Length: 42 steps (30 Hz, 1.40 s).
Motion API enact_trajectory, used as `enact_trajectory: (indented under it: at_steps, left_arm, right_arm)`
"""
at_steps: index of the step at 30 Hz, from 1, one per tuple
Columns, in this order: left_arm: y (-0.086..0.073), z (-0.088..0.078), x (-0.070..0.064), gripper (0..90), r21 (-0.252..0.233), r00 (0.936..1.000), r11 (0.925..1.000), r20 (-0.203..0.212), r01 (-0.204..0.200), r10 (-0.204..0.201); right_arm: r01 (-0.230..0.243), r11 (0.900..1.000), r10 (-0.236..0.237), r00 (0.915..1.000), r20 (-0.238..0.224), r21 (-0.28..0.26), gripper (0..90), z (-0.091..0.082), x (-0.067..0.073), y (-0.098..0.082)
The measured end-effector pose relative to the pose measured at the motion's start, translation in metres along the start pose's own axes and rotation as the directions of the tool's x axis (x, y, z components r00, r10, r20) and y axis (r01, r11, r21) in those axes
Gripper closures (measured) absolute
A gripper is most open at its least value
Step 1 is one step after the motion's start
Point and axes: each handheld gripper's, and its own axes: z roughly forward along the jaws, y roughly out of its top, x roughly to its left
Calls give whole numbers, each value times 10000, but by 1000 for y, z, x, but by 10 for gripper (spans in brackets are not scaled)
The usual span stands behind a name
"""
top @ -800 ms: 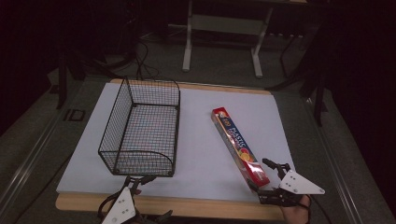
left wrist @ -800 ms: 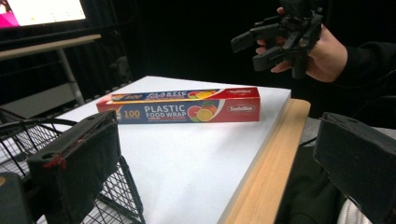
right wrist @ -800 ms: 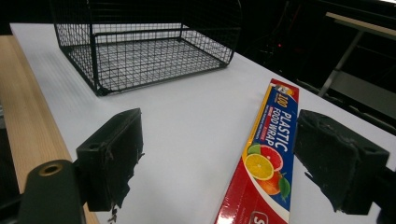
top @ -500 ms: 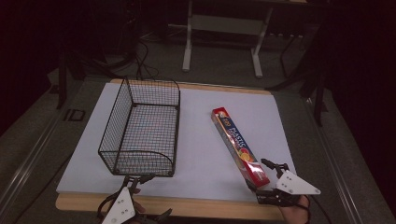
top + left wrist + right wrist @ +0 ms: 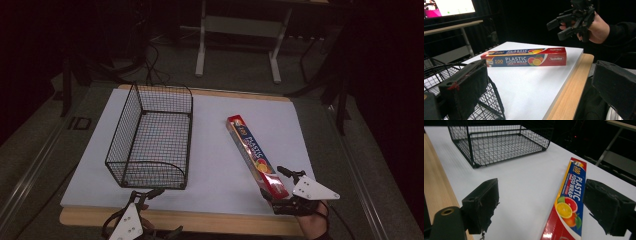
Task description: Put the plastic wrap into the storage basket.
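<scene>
At the near edge of the table, the left gripper (image 5: 145, 196) sits low over the light wooden table edge (image 5: 210, 219), just in front of the basket's near end, its black jaws spread wide with nothing between them. In the left gripper view one of its pads hangs in front of the basket's wire rim and the other over the wooden edge. The right gripper (image 5: 280, 185), held in a person's hand (image 5: 312, 225), hovers at the near right of the table, jaws also wide apart and empty. In the right gripper view the near end of the box lies between the two black pads, closer to the right one; whether they touch it cannot be told.

The long red and blue cardboard box of plastic food wrap (image 5: 256, 154) lies flat on the white table sheet (image 5: 215, 150), running from beside the right gripper diagonally away toward the table's middle. Its printed side shows oranges and the words "PLASTIC FOOD WRAP".

Left of the box and well apart from it stands the black wire mesh basket (image 5: 150, 137), rectangular, upright and empty, with its long side running away from the person.

Beyond the table, a grey metal stand's legs (image 5: 237, 45) rise from the dark floor.
</scene>
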Motion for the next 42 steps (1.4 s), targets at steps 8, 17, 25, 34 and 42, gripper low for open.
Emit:
enact_trajectory:
  at_steps: [8, 17, 25, 34, 42]
  left_arm:
    - [0, -3, 0, 12, -6, 9999, 10000, 98, -71, 71]
    - [0, -2, -1, 12, 37, 9998, 10000, 167, -66, 65]
    - [0, -1, -1, 12, 89, 9997, 10000, 256, -34, 31]
    - [0, 0, -1, 11, 130, 9995, 9999, 299, -84, 80]
    - [0, 0, -1, 12, 191, 9993, 9997, 362, -133, 126]
  right_arm:
    - [279, 9984, -309, 9977, 605, 490, 135, 11, -2, 11]
    - [192, 9974, -242, 9972, 707, 700, 126, 30, -17, 22]
    - [112, 9961, -158, 9986, 513, 879, 135, 43, -29, 26]
    - [-93, 9944, 24, 9978, 659, 1053, 138, 55, -41, 34]
    - [-649, 9812, 505, 9953, 825, 1816, 143, 72, -51, 35]
